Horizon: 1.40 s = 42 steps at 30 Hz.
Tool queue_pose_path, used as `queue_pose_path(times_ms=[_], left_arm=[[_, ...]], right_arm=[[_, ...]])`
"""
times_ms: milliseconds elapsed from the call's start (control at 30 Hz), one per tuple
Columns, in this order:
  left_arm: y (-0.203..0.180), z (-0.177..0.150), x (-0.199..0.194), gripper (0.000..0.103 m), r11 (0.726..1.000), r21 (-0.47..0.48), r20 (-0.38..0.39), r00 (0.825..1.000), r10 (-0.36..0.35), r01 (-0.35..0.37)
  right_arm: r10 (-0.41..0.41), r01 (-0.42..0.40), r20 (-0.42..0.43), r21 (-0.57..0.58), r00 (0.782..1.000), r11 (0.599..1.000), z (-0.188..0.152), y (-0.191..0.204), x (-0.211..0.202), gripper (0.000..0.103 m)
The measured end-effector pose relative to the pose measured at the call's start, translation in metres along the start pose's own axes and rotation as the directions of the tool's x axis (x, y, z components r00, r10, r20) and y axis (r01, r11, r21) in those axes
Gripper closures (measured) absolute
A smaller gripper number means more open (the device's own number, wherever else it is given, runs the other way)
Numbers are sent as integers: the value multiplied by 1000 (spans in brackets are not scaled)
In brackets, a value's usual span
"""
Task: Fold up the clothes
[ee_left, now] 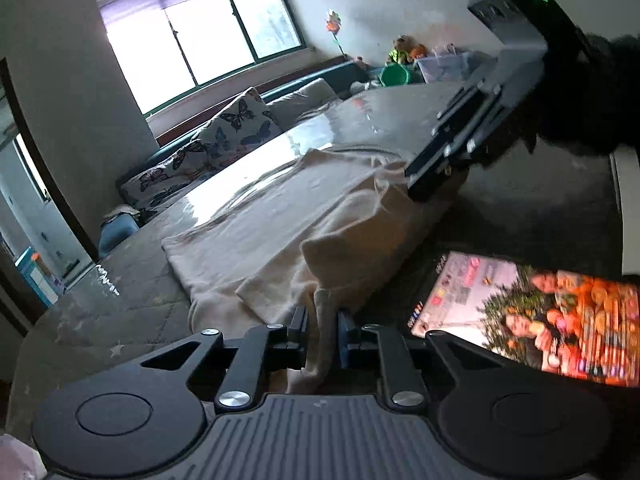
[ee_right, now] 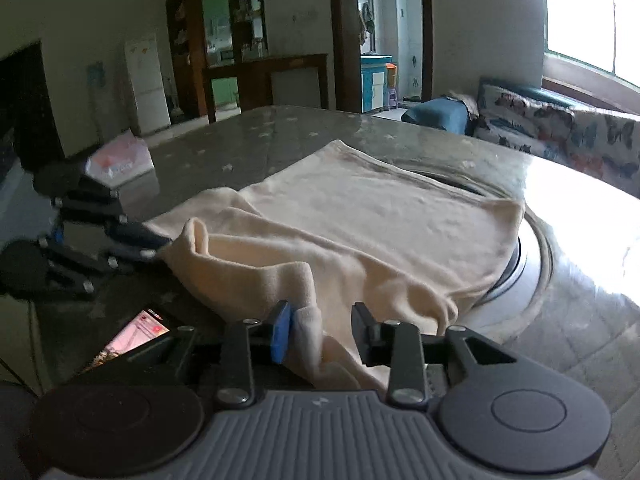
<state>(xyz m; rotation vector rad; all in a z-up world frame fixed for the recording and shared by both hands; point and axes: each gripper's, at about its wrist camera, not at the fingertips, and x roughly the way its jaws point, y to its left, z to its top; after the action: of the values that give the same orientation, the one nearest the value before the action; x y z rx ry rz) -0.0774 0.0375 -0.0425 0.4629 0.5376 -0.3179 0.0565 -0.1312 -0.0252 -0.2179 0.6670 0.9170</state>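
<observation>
A cream garment [ee_left: 280, 224] lies spread on the grey table, its near edge rumpled and folded over. My left gripper [ee_left: 322, 330] is shut on a strip of its near edge. It also shows in the right wrist view [ee_right: 136, 244], its fingers at the cloth's left corner. The garment [ee_right: 380, 216] fills the middle of the right wrist view. My right gripper [ee_right: 320, 338] stands open with a fold of cloth lying between its fingers, against the left blue pad [ee_right: 281, 336]. In the left wrist view the right gripper [ee_left: 428, 180] sits at the cloth's far right edge.
A lit phone [ee_left: 528, 312] lies on the table to the right of my left gripper, also in the right wrist view [ee_right: 132, 334]. A round inset ring [ee_right: 536, 256] is under the cloth. A pink packet [ee_right: 120, 162] lies far left. A butterfly-print sofa [ee_left: 208, 148] stands behind the table.
</observation>
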Motion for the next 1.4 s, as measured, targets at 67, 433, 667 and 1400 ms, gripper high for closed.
queue_pose_path(times_ms=[67,433,667,1400], left_arm=[[-2,-2,1,85,1000,9,-4,1000,5,-5],[-14,-8,3,96,997,49,-4,998,64,-64],[-11,3,-20,98,990,3,72,988,138,-139],[-19,39,-80,97,964,141,169,965,202,-226]], right_arm=[[31,-32,7,22,999,999,-2,-2,-4,70],[-31,33,45,-47,999,998,-15,26,-9,92],[-81,93,153,-72,985,993,-14,47,-32,93],[-85,119,275,-108,958,987,11,74,-95,94]])
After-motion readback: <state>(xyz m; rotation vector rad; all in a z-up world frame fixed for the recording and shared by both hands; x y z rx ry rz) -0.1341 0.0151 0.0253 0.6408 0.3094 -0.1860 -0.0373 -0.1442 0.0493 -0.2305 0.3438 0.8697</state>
